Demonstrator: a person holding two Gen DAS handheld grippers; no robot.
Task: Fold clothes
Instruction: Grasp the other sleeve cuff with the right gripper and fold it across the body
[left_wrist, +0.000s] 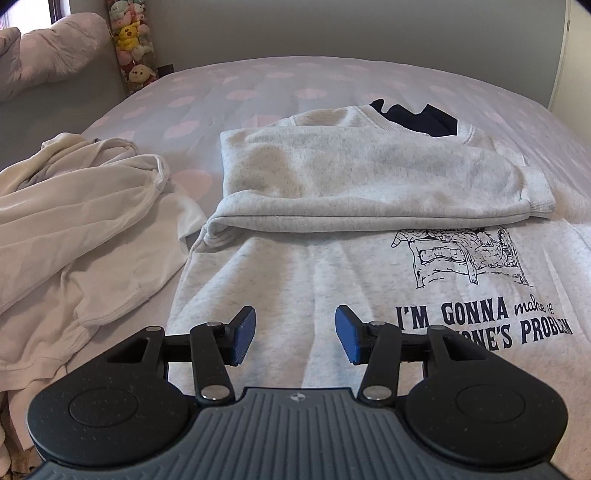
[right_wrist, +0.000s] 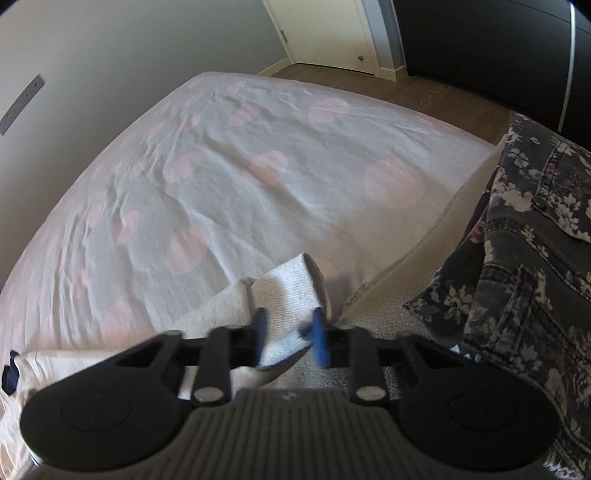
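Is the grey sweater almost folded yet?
Partly. One sleeve of the grey printed sweatshirt already lies folded across its chest. The right gripper is clamped on the other ribbed grey cuff; the left gripper hovers open. The crumpled cream hoodie still waits.

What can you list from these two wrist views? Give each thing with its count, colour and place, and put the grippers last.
Sweatshirt: one, light grey with navy print, spread on the bed, one sleeve folded across.
Sleeve cuff: one, grey ribbed, between the right gripper's fingers.
Dark garment: one, navy, showing at the sweatshirt's neck.
Cream garment: one, crumpled left of the sweatshirt.
Bed sheet: one, white with pink dots.
Floral denim jacket: one, dark, right edge.
Plush toys: several, mixed colours, far corner.
Door: one, white, far.
Left gripper: open above the sweatshirt.
Right gripper: closed on the cuff.
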